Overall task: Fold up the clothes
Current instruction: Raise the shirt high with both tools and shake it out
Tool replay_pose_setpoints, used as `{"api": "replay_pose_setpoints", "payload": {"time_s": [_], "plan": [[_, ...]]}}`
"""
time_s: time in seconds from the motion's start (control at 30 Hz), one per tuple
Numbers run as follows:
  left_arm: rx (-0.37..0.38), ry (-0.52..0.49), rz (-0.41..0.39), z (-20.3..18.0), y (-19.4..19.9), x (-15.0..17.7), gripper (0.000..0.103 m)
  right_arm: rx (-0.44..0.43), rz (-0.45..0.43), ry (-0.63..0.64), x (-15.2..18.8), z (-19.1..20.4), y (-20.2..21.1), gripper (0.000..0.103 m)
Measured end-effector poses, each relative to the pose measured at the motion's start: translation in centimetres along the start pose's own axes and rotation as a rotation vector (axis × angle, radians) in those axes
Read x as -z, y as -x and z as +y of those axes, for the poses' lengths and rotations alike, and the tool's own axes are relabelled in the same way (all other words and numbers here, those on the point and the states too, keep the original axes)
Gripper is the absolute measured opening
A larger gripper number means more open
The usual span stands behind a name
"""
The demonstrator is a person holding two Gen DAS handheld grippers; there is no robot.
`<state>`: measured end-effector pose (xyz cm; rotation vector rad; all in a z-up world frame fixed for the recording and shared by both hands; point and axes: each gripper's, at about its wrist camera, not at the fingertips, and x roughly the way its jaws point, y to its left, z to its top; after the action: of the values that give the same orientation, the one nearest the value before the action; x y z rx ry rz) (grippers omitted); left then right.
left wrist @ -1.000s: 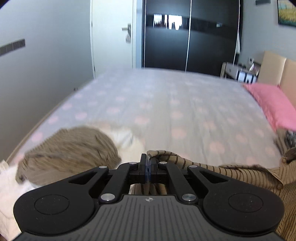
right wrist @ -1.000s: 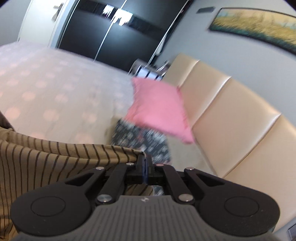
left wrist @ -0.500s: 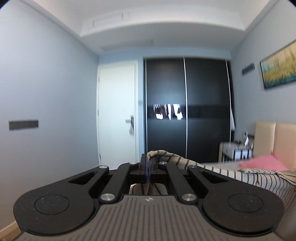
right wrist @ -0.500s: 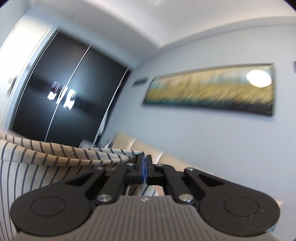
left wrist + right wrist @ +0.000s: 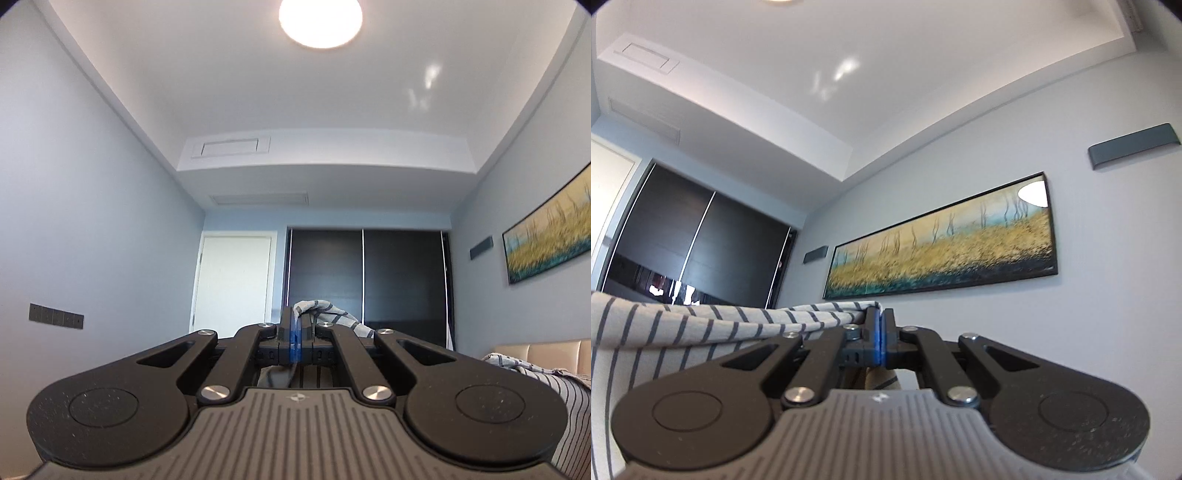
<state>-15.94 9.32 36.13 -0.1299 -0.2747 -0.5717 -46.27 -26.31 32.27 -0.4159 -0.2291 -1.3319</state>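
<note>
Plainly, most of the striped garment (image 5: 325,312) is hidden: the left gripper (image 5: 294,325), jaws pressed together, pinches a bunched corner of soft pale cloth with thin dark stripes, and the rest drops behind the black linkage, reappearing only at the lower right edge before the beige padded headboard (image 5: 546,352). Further right, the right gripper (image 5: 880,325) pinches another folded edge of that cloth – it sags leftward in loose pleats, cut off by the frame – below the long framed painting (image 5: 942,243) and dark glossy wardrobe (image 5: 701,240)
</note>
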Motion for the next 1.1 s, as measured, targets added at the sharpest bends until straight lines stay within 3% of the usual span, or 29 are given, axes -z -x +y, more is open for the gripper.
{"api": "replay_pose_setpoints", "payload": {"time_s": [0.3, 0.47, 0.67, 0.93, 1.1], "plan": [[0.003, 0.001, -0.039, 0.4, -0.7, -1.9, 0.000, 0.039, -0.065, -0.024, -3.1, -1.0, 0.6, 0.001], [-0.007, -0.030, 0.089, -0.4, -5.6, 1.0, 0.000, -0.001, 0.003, 0.030, -0.9, 3.0, -2.9, 0.001], [-0.043, -0.132, 0.359, -1.6, -13.3, 11.1, 0.000, -0.110, 0.197, 0.133, 7.3, 11.3, -7.7, 0.001], [-0.121, -0.248, 0.723, -1.9, -22.8, 29.0, 0.000, -0.238, 0.435, 0.316, 21.6, 23.8, -12.9, 0.001], [-0.151, -0.265, 0.869, -2.4, -27.2, 37.9, 0.000, -0.280, 0.564, 0.415, 30.2, 30.6, -16.8, 0.001]]}}
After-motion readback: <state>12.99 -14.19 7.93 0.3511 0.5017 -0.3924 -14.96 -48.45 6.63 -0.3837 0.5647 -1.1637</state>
